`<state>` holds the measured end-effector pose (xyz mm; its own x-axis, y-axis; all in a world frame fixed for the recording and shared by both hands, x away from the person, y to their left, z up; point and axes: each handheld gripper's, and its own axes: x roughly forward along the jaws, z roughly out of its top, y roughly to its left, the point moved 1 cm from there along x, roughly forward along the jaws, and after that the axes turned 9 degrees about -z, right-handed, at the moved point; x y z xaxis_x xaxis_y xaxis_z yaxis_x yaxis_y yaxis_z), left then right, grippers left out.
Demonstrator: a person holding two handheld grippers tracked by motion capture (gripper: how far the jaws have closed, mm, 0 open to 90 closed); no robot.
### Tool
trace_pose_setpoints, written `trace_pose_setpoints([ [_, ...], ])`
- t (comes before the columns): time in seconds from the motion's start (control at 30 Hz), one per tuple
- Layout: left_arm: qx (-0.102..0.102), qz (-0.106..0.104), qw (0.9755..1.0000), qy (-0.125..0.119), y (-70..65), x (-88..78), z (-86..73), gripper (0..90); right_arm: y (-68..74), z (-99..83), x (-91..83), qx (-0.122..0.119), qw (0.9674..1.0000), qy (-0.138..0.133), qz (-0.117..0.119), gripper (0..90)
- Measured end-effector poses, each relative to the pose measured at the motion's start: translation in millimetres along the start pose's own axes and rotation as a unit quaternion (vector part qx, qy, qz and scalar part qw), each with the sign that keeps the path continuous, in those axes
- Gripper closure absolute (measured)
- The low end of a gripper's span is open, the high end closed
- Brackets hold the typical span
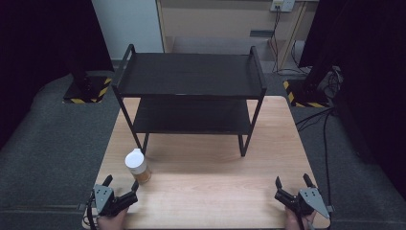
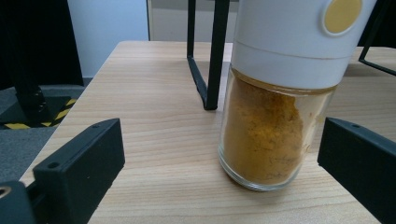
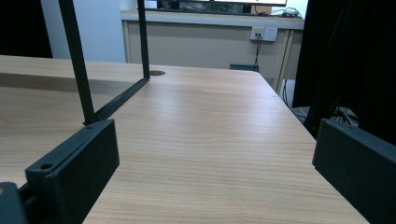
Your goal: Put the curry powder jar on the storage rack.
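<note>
A glass spice jar (image 1: 137, 167) with a white cap and yellow-orange powder stands upright on the wooden table (image 1: 206, 191), in front of the black two-tier rack (image 1: 189, 76). My left gripper (image 1: 121, 185) rests at the table's front left corner, open, just short of the jar. In the left gripper view the jar (image 2: 275, 126) stands close ahead, nearer the right jaw, with no pad touching it. At the front right corner my right gripper (image 1: 293, 181) is open with nothing between its jaws; its view looks over bare tabletop (image 3: 210, 140) past a rack leg (image 3: 77, 60).
The rack stands across the table's far half, both shelves bare, its front legs (image 1: 242, 143) planted mid-table. Grey carpet surrounds the table. Black stands with yellow-black striped bases (image 1: 88, 91) flank the back, and cables (image 1: 325, 124) trail at the right.
</note>
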<state>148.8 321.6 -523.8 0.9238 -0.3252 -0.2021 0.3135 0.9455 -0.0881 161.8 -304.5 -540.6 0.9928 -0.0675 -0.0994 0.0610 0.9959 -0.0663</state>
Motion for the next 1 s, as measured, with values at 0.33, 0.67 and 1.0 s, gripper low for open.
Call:
trace_pose_setpoints([
  [0.33,0.007,-0.002,0.9999,-0.009,-6.1,-7.5,-4.9,0.0,0.9,0.7,0.2,-0.005,1.0000,0.002,0.000,0.6],
  [0.67,0.001,-0.015,0.9998,-0.010,-22.5,-9.7,0.1,0.0,1.1,1.1,0.7,-0.007,1.0000,0.003,0.000,0.6],
  [1.0,-0.006,-0.007,0.9998,-0.017,-35.5,13.6,30.1,0.0,-0.1,0.3,0.3,-0.004,1.0000,0.000,0.003,0.6],
])
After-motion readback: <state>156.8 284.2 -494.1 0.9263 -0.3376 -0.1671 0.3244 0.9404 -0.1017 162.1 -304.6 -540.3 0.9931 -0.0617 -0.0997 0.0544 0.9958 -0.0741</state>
